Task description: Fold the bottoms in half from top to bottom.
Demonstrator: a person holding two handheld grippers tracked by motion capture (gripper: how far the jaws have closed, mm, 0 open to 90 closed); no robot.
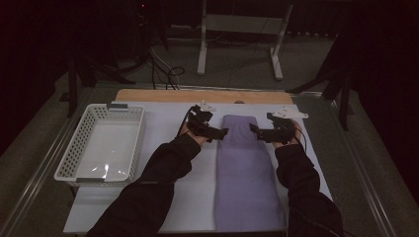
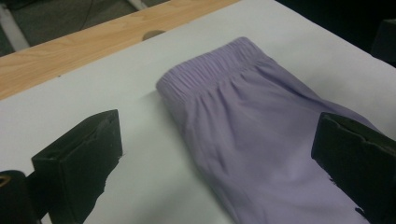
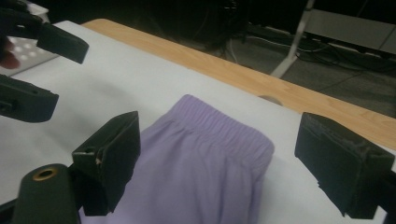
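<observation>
In the high view, dark sleeves (image 1: 148,197) enter near; folded purple trousers (image 1: 244,168) lie on the white mat (image 1: 163,148), left gripper (image 1: 222,133) and right gripper (image 1: 254,131) flanking the far waistband. Both gripper views show jaws spread wide, released, touching nothing.

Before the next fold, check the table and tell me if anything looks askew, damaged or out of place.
Nothing stands out. The lilac garment lies flat and straight on the white mat, waistband at the far end. The left gripper and right gripper flank it, jaws open. The white basket sits square at the left.
</observation>
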